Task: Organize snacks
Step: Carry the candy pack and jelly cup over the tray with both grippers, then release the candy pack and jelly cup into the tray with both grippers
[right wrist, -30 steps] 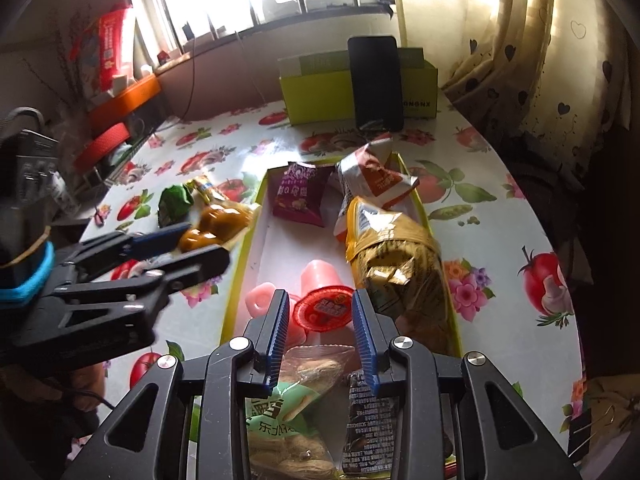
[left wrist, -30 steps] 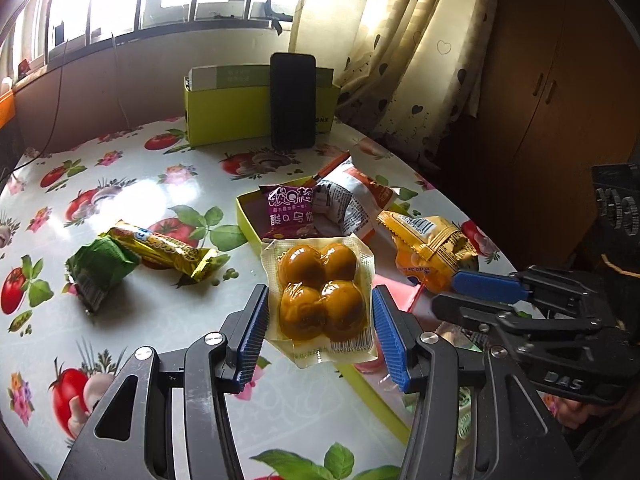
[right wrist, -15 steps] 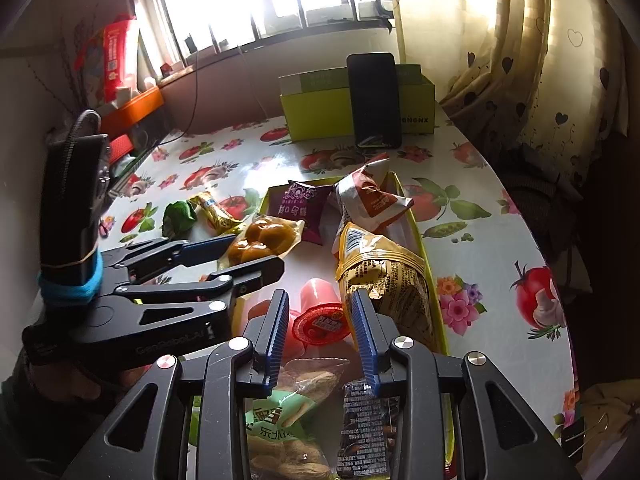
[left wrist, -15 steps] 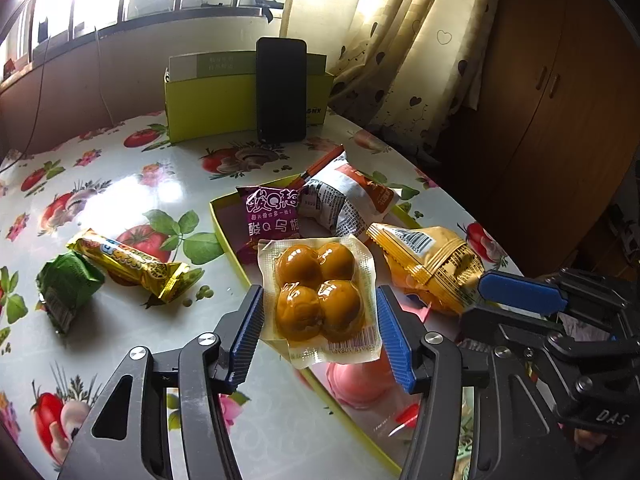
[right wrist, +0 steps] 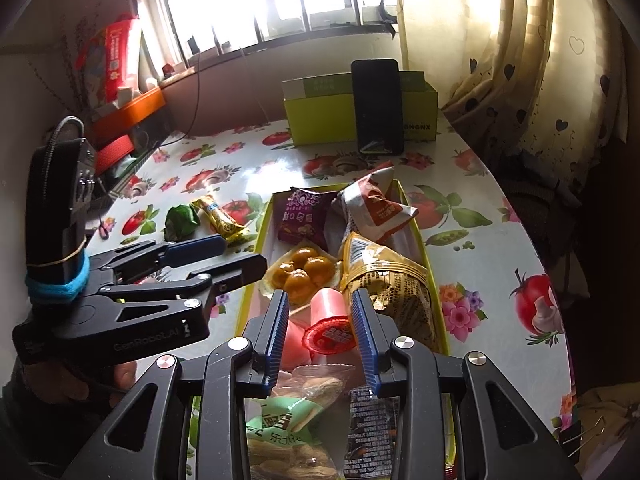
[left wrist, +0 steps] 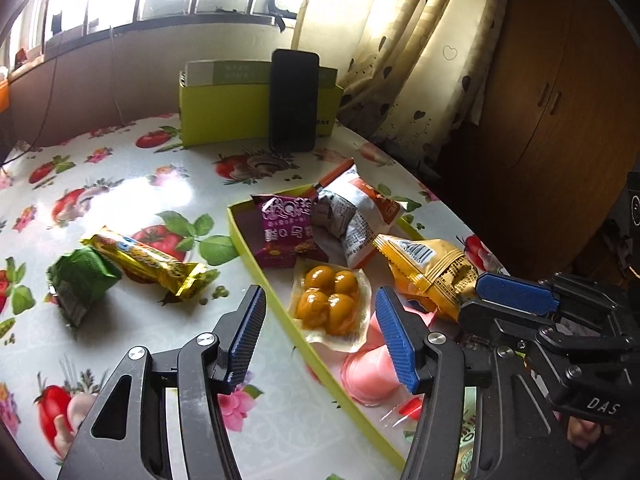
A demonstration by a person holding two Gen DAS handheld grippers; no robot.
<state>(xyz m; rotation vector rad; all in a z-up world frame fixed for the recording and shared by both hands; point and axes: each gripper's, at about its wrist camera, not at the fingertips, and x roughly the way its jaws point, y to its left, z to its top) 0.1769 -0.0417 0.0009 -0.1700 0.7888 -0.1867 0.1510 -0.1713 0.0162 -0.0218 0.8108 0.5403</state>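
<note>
The clear pack of orange balls [left wrist: 330, 306] lies inside the lime-green tray [left wrist: 256, 256], by its left wall, also seen in the right wrist view [right wrist: 302, 274]. My left gripper [left wrist: 322, 330] is open and empty, just above and behind the pack. The tray also holds a purple packet [left wrist: 286, 232], a white-orange packet [left wrist: 352, 216], a yellow packet [left wrist: 430, 270] and pink jelly cups [right wrist: 328, 320]. My right gripper [right wrist: 320, 336] is open and empty over the jelly cups. A yellow bar [left wrist: 148, 264] and a green packet [left wrist: 80, 280] lie on the table, left of the tray.
A lime-green box [left wrist: 224, 112] with a black phone [left wrist: 294, 100] leaning on it stands at the back of the tomato-print table [left wrist: 120, 184]. A peanut bag [right wrist: 288, 432] and a dark packet [right wrist: 368, 424] lie at the tray's near end. Curtains and a wooden cabinet are at right.
My left gripper carried the pack of orange balls right over the tray, opened and let it drop inside. The right gripper stayed over the jelly cups.
</note>
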